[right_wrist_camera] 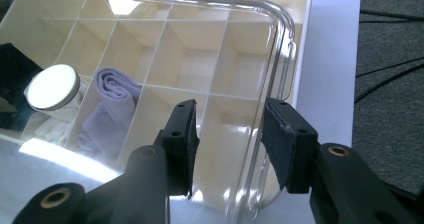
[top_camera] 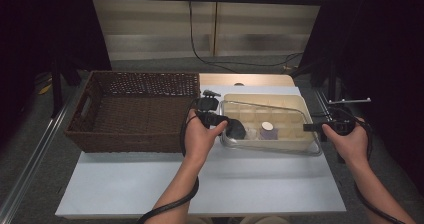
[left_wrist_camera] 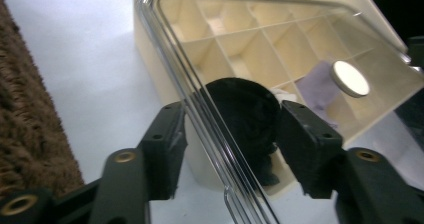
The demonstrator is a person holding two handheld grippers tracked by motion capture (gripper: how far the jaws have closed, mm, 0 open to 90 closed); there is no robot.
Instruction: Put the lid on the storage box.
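At table centre | my left gripper (left_wrist_camera: pixel 230 149) and right gripper (right_wrist_camera: pixel 227 149) straddle opposite lid (top_camera: pixel 270 115) edges, jaws apart, unclamped | balanced lift off organizer box (top_camera: pixel 300 143), I judge

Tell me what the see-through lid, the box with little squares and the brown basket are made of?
The lid looks like clear, glossy plastic: you see through it and it glints. The box seems cream plastic, smooth with thin dividers. The basket looks like woven brown wicker, rough and matte, though it could be an imitation.
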